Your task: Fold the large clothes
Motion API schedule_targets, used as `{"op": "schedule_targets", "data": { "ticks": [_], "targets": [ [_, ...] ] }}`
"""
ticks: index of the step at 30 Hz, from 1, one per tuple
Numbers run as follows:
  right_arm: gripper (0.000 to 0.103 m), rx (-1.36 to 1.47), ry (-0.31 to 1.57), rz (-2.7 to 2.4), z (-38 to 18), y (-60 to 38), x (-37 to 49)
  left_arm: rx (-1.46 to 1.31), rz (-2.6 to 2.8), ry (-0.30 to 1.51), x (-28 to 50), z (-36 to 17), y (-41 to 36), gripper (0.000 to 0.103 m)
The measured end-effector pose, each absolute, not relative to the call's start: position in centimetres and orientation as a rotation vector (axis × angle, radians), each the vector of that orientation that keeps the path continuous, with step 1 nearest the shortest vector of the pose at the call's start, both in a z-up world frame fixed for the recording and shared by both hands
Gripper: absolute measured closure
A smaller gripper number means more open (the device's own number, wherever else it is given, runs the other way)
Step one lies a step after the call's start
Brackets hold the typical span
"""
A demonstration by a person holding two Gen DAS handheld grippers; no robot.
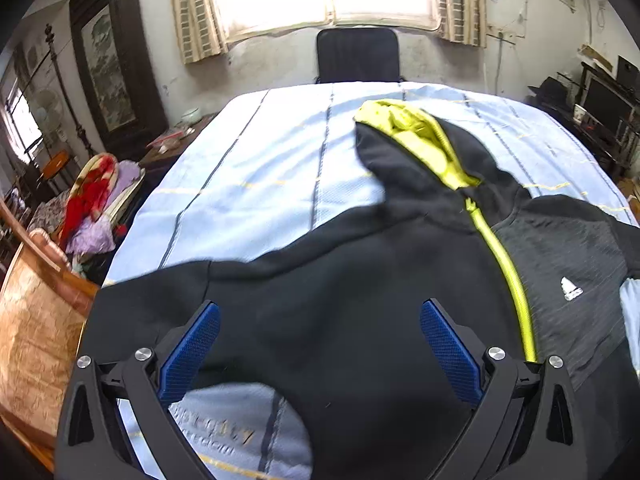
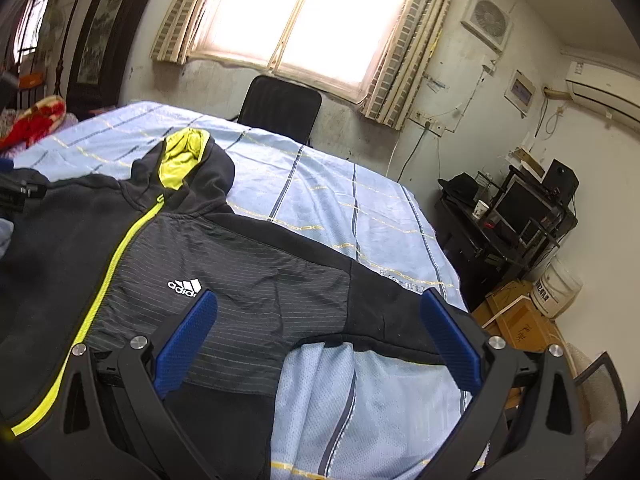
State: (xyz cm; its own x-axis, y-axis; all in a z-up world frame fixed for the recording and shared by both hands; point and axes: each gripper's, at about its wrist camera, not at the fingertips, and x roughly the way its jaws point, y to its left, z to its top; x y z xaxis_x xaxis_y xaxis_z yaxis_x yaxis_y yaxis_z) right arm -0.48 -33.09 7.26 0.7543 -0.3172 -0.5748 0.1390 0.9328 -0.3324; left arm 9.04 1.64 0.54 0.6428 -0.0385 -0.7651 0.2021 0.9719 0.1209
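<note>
A black hooded jacket [image 1: 360, 288] with a yellow-green zipper [image 1: 516, 280] and yellow hood lining [image 1: 408, 128] lies front up on the light blue striped bedsheet [image 1: 260, 168]. My left gripper [image 1: 320, 344] is open above the jacket's left side, near its sleeve. In the right wrist view the jacket [image 2: 224, 280] shows a white logo [image 2: 185, 287] on its grey striped panel. My right gripper [image 2: 318, 340] is open above the jacket's right side and sleeve [image 2: 384, 304]. Neither gripper holds anything.
A black chair [image 1: 356, 56] stands beyond the bed's far end under a bright window. A pile of red and purple cloth [image 1: 96, 200] lies left of the bed. A black desk with a monitor [image 2: 516, 208] and cardboard boxes [image 2: 516, 316] stand right of the bed.
</note>
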Motion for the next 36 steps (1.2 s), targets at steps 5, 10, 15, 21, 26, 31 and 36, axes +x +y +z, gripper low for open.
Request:
{"op": "schedule_targets", "data": {
  "ticks": [5,10,15,21,26,31,36],
  "targets": [
    [0.004,-0.315,0.698,-0.248,6.6,-32.2,1.2,0.243,-0.179,0.844,10.4,-0.1,-1.3,0.003],
    [0.004,-0.353,0.718,-0.239,5.8,-30.9,3.1,0.263,-0.196,0.846,12.0,-2.2,-2.9,0.003],
    [0.004,-0.386,0.752,-0.214,4.8,-29.6,5.4,0.297,-0.175,0.883,13.4,-5.4,-2.4,0.003],
    [0.004,-0.453,0.772,-0.174,3.9,-27.4,8.5,0.197,-0.201,0.943,14.7,-6.4,-0.6,0.003],
    [0.004,-0.459,0.781,-0.134,4.1,-26.4,10.8,0.209,-0.202,0.938,14.5,-6.4,-0.8,0.003],
    [0.004,-0.478,0.777,-0.117,4.2,-25.5,12.4,0.208,-0.202,0.938,14.6,-6.4,-0.7,0.003],
    [0.004,-0.477,0.780,-0.064,4.5,-25.0,14.1,0.207,-0.203,0.938,14.6,-6.4,-0.7,0.003]
  ]
}}
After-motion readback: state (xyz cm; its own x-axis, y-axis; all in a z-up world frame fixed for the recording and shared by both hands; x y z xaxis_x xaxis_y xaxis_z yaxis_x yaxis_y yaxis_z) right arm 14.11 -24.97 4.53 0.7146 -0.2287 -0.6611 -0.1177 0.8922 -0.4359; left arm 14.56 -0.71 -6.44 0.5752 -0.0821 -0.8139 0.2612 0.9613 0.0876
